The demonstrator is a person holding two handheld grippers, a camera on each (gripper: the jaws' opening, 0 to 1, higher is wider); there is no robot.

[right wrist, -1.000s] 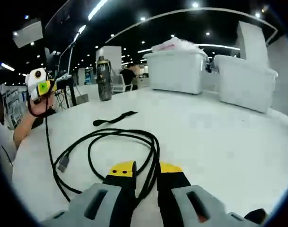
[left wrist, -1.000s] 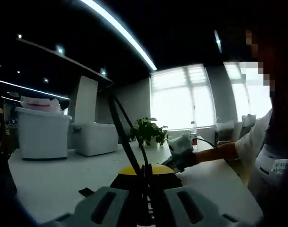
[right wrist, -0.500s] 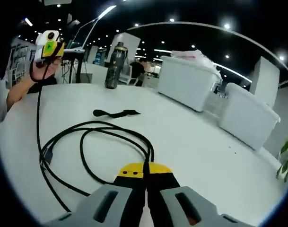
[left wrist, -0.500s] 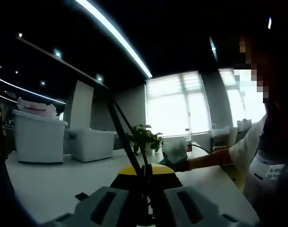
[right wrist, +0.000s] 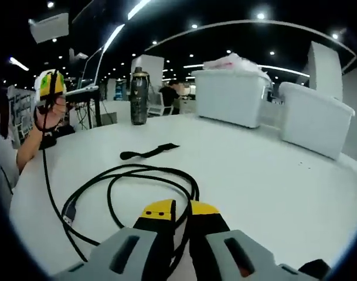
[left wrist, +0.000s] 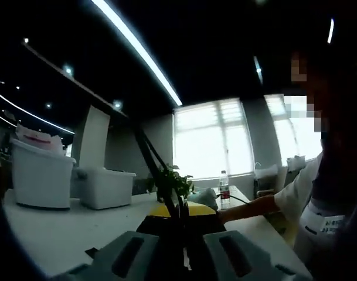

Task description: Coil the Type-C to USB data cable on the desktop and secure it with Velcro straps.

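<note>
The black data cable point(right wrist: 116, 175) lies in loose loops on the white table point(right wrist: 272, 175), its USB plug point(right wrist: 68, 209) at the near left. The loop runs down between the yellow-tipped jaws of my right gripper point(right wrist: 182, 209), which stand a narrow gap apart. One cable end rises to my left gripper point(right wrist: 49, 88), held up at the far left in a hand. In the left gripper view, my left gripper point(left wrist: 179, 211) is shut on the cable point(left wrist: 148, 153), which slants up and left. A black Velcro strap point(right wrist: 148, 152) lies flat beyond the loops.
A dark bottle point(right wrist: 139, 96) stands at the back of the table, with white bins point(right wrist: 234, 96) to its right. In the left gripper view there are a potted plant point(left wrist: 169, 178), a water bottle point(left wrist: 224, 190) and the person's arm point(left wrist: 254, 205) reaching to the right gripper point(left wrist: 203, 198).
My right gripper's jaws, shut on the cable half a second ago, have parted slightly. The left gripper stays shut on the cable; both views have shifted.
</note>
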